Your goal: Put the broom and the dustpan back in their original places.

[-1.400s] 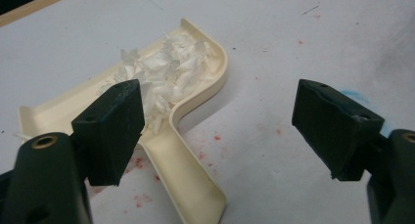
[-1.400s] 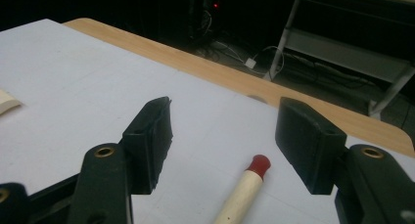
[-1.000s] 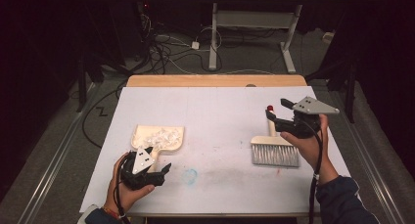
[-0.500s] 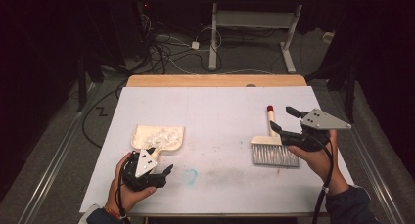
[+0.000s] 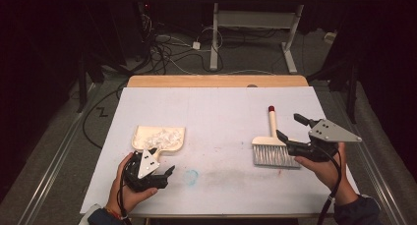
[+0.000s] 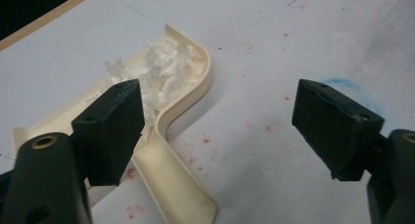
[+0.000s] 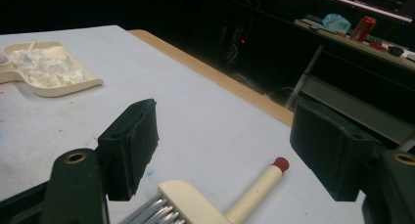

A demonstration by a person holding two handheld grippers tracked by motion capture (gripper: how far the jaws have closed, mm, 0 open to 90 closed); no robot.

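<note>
At four o'clock on the table lies the brush, free between the right gripper's just-widened jaws, while at eight o'clock the dustpan of scraps sits beside the wide-open, empty left gripper.

The high view looks forward and down from above the person's side, taking in the whole table. The left gripper view sits close above the surface, facing the dustpan at 11 o'clock. The right gripper view looks low across the table, brush at 6 o'clock. Both gripper views share the dustpan.
</note>
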